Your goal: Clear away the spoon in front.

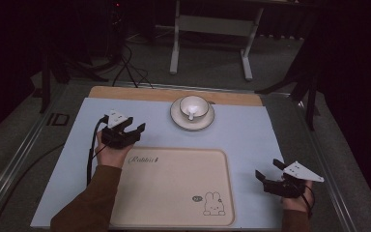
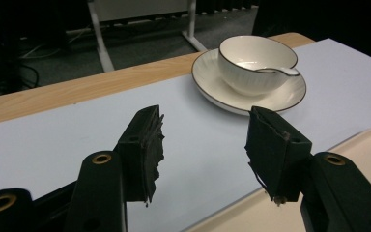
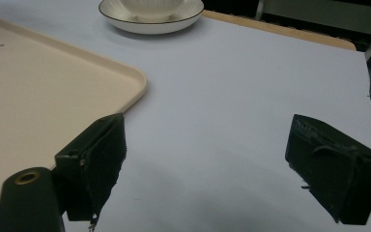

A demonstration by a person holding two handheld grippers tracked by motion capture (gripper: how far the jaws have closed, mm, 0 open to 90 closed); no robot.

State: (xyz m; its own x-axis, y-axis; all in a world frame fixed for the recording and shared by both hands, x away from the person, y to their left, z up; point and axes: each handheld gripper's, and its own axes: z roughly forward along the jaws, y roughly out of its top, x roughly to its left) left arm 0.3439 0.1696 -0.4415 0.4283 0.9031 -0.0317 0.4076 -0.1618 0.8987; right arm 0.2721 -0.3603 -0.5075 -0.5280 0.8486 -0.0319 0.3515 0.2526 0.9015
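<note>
A white cup point(image 1: 194, 105) with a white spoon point(image 1: 191, 114) in it stands on a white saucer point(image 1: 178, 117) at the far middle of the pale blue mat point(image 1: 251, 135). A beige tray point(image 1: 174, 193) with a rabbit drawing lies near the front edge, with nothing on it. My left gripper point(image 1: 133, 126) hovers open over the mat left of the tray's far left corner. In the left gripper view it point(image 2: 203, 145) points toward the cup point(image 2: 251, 67) and saucer point(image 2: 212, 87), with nothing between its jaws. My right gripper point(image 1: 268, 170) stands open right of the tray point(image 3: 38, 96), empty point(image 3: 205, 164).
A wooden strip point(image 1: 149, 93) runs along the table's far edge. Beyond it stand the white legs of another table point(image 1: 212, 29), and cables point(image 1: 130, 67) trail over the dark floor. Metal rails border the table at left and right.
</note>
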